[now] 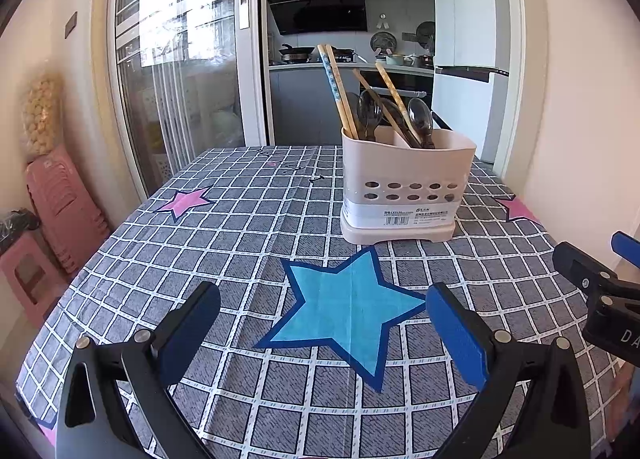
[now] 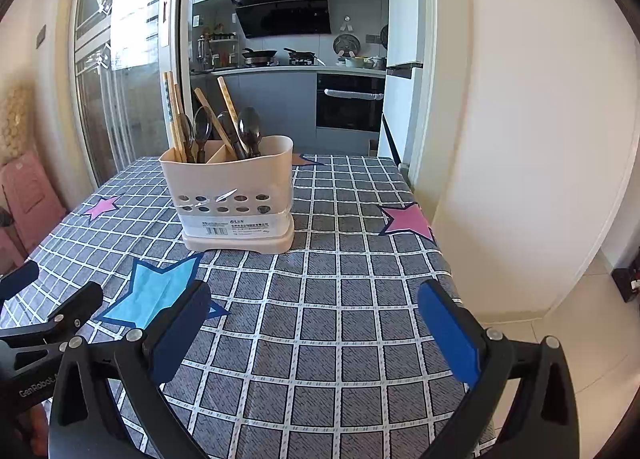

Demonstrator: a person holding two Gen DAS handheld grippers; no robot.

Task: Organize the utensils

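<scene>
On the checked tablecloth [image 1: 200, 259] stands the cream utensil holder [image 1: 404, 187], its walls hiding the lower ends of chopsticks [image 1: 338, 91] and dark spoons [image 1: 421, 121], well beyond the left gripper [image 1: 320, 323] and right gripper [image 2: 312, 323], both spread apart and empty

- The right gripper [image 2: 314, 323] is seen with its blue-padded fingers [image 2: 450, 333] spread wide, nothing held between them, above a grey checked tablecloth [image 2: 340, 299].
- A cream utensil holder [image 2: 232, 199] is set upright further back on the cloth, filled with wooden chopsticks [image 2: 174, 115] and dark spoons [image 2: 249, 129].
- A blue star [image 2: 156, 291] is printed just in front of the holder.
- Part of the left gripper [image 2: 44, 319] is seen at the left edge.
</scene>
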